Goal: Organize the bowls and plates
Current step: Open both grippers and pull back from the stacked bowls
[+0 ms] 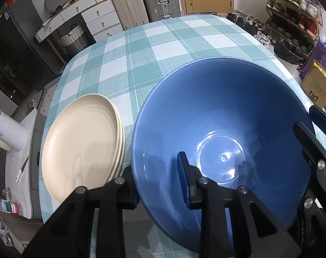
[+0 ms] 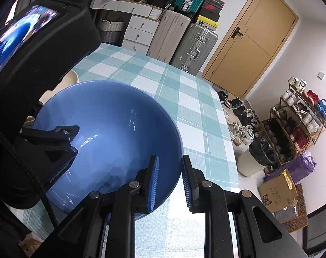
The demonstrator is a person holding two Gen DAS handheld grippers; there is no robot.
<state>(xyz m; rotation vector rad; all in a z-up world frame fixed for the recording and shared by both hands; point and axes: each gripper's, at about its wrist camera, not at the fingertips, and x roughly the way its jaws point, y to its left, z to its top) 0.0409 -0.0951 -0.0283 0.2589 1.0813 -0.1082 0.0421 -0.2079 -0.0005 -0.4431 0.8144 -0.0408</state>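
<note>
A big blue bowl hangs tilted over the near part of the checked tablecloth. My left gripper is shut on its near left rim, one pad inside and one finger outside. My right gripper is shut on the right rim, again with one pad inside and one outside. Each gripper also shows in the other view: the right gripper and the left gripper. A stack of cream plates lies on the cloth just left of the bowl; only an edge of the plates shows in the right wrist view.
The table's far edge faces suitcases, a white drawer unit and a wooden door. A shoe rack and a cardboard box stand on the floor at the right. A white cup and a bottle sit on a side surface at the left.
</note>
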